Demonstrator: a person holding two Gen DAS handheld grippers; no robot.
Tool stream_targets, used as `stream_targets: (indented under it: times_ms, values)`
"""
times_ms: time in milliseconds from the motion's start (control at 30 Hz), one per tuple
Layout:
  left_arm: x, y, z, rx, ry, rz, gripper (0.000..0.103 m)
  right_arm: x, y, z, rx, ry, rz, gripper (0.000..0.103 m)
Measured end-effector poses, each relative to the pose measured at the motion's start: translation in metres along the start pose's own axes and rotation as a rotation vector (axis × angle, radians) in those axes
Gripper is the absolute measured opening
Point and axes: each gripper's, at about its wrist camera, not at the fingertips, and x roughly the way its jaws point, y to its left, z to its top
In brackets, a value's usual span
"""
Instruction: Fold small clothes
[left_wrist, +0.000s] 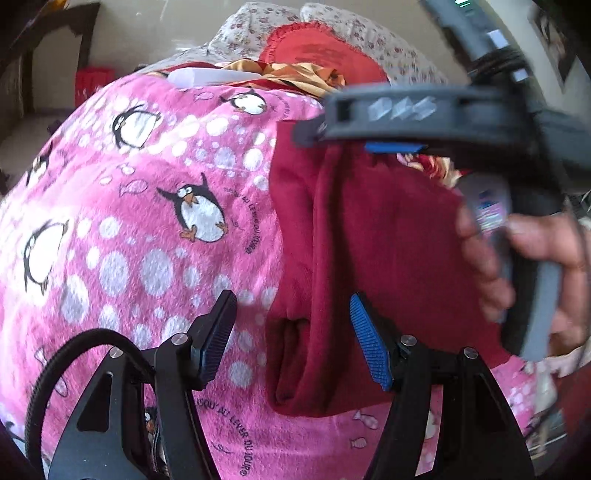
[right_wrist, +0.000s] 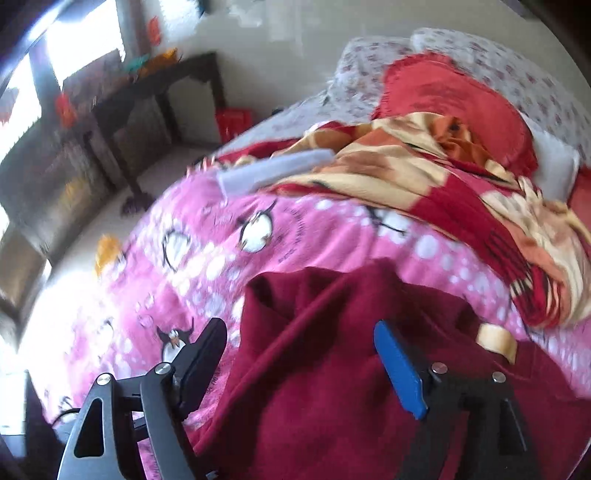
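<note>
Maroon garment (left_wrist: 369, 258) rumpled, perhaps half-folded, on penguin blanket (left_wrist: 129, 221), both jaws spread.

Bed w/ pink fleece penguin-print blanket (left_wrist: 147, 229) (right_wrist: 229, 258). On it: dark red fleece garment (left_wrist: 369, 258) (right_wrist: 332, 369), partly folded; red-and-gold patterned blanket (right_wrist: 443, 184) bunched toward head end; round red cushion (left_wrist: 325, 48) by floral pillows (right_wrist: 517, 62).
</note>
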Motion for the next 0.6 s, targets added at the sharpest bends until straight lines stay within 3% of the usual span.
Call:
stream_targets:
  times_ms: [133,167,233,267,300,400,467,600]
  values:
    - [-0.001,0.007,-0.001,-0.020,0.000,-0.019,0.066,0.030,0.020,0.006,-0.054,0.080,-0.078,0.085]
    - [0.000,0.006,-0.002,-0.014,0.002,-0.018,0.066,0.035,0.022,0.006,-0.068,0.085,-0.092,0.091]
    - [0.000,0.005,-0.001,-0.001,0.005,-0.009,0.067,0.044,0.032,0.004,-0.135,0.069,-0.156,0.092]
    - [0.001,0.002,-0.001,0.012,0.009,-0.001,0.067,0.044,0.034,0.003,-0.158,0.055,-0.176,0.086]
    - [0.002,0.001,0.000,0.018,0.011,-0.002,0.071,0.040,0.034,0.001,-0.177,0.026,-0.201,0.066]
    - [0.009,-0.007,0.008,0.025,0.005,-0.018,0.080,0.023,0.017,-0.001,-0.146,-0.017,-0.127,0.036]
    - [0.016,-0.013,0.014,0.032,0.000,-0.024,0.080,0.012,0.006,-0.002,-0.108,-0.027,-0.073,0.027]
    - [0.033,-0.021,0.026,0.031,0.007,-0.050,0.080,-0.019,-0.014,-0.004,-0.012,-0.074,0.033,0.022]
